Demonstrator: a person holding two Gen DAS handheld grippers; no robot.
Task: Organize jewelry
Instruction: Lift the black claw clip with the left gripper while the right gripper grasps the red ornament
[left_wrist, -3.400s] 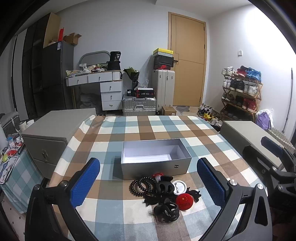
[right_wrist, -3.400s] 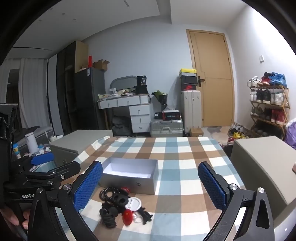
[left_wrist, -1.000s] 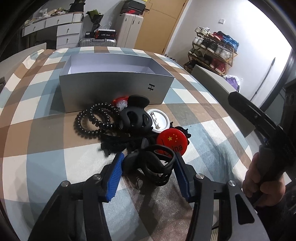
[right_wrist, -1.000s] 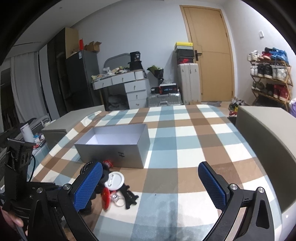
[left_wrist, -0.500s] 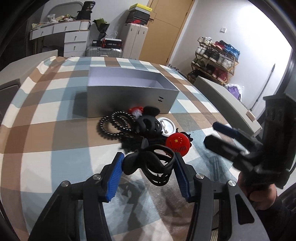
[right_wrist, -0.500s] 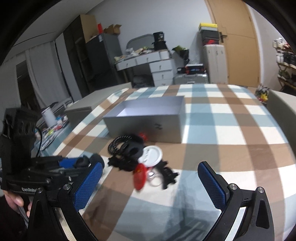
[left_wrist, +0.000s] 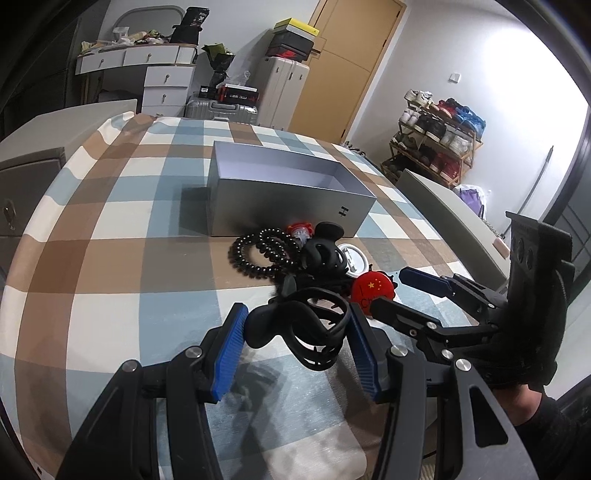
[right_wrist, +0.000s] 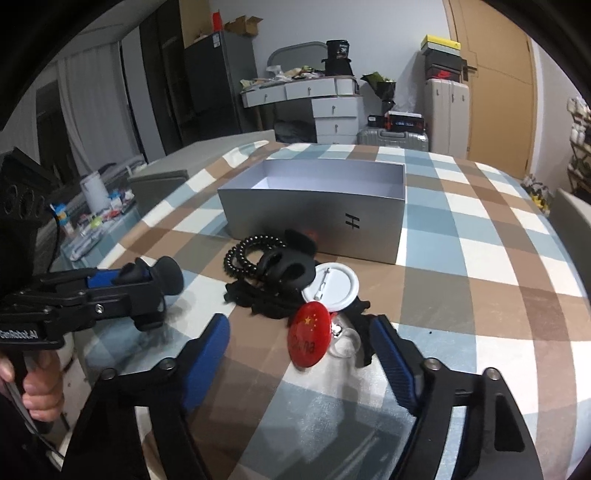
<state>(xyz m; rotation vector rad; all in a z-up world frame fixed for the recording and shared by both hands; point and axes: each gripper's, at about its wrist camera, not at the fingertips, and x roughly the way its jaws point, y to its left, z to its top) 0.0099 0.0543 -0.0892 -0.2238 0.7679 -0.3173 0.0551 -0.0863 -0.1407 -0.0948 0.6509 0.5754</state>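
In the left wrist view, the open silver box (left_wrist: 288, 201) sits on the checked tablecloth (left_wrist: 110, 229), and the part of its pale inside that shows holds nothing. Just in front of the box lies the heap of accessories: a black coil hair tie (left_wrist: 258, 254), a second black claw clip (left_wrist: 325, 251), a white round badge (left_wrist: 354, 258) and a red badge (left_wrist: 373, 290). On the near side of that heap, farther from the box, the left gripper (left_wrist: 295, 332) has its blue pads clamped on a black hair claw clip (left_wrist: 303, 328), which spans the gap between them. The right gripper (left_wrist: 399, 291) comes in from the right, one blue finger beyond the red badge and one black finger on its near side.

In the right wrist view, the same box (right_wrist: 317, 210) stands behind the heap, again with its visible floor bare. The right gripper (right_wrist: 299, 350) has its jaws closing; the red badge (right_wrist: 308, 338) and a clear ring (right_wrist: 345, 345) lie between the pads, neither one touched yet. The left gripper (right_wrist: 147, 288) is left of the heap, gripping the black clip (right_wrist: 168, 280), with a hand (right_wrist: 40, 387) on its handle.
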